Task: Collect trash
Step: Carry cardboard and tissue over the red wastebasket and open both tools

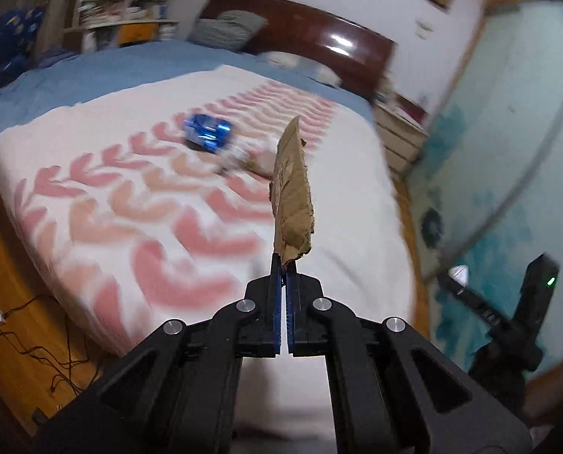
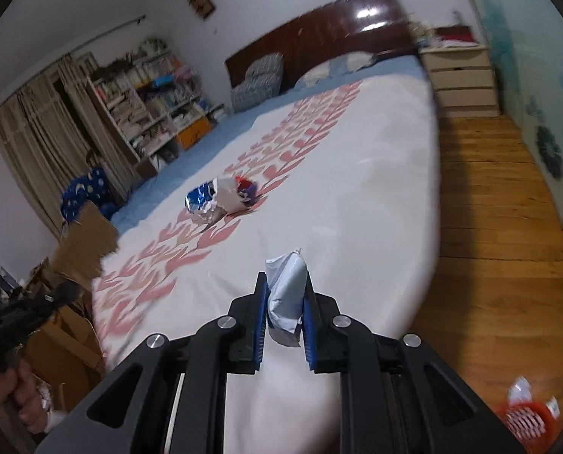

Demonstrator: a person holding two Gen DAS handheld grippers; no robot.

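We see the left gripper (image 1: 284,265) pinching a torn cardboard scrap (image 1: 293,196) upright above the bed (image 1: 92,196); a blue wrapper (image 1: 206,134) lies farther off.

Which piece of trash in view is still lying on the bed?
The crushed blue can with wrappers beside it, mid-bed. The cardboard scrap sits in the left hand-held gripper; the pale wrapper in the right hand-held gripper.

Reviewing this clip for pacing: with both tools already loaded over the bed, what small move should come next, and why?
Probably carry both loads toward the red basket on the floor at lower right. The left tool is shut on a cardboard scrap, and the right tool is shut on a crumpled pale wrapper. Neither can take the blue can and wrappers lying on the bed.
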